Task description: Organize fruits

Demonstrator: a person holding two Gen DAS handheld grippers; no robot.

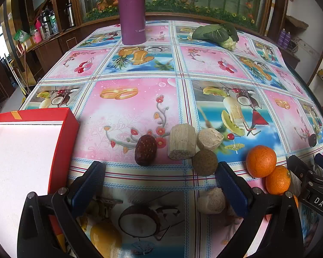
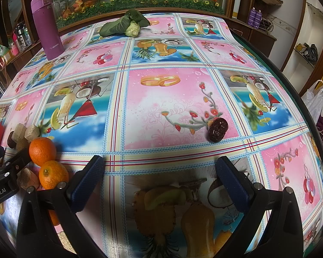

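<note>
My left hand-held gripper and right hand-held gripper both gape empty over the glossy patterned table, two dimpled round oranges between them, red cardboard box far left.

The box lies left of the date, with 2 oranges at right.

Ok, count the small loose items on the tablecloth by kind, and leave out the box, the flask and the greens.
Oranges: 2
Dark red dates: 2
Beige chunks: 3
Brown ball: 1
Total: 8
An orange patch low at the right may be a third orange; cannot tell.
</note>
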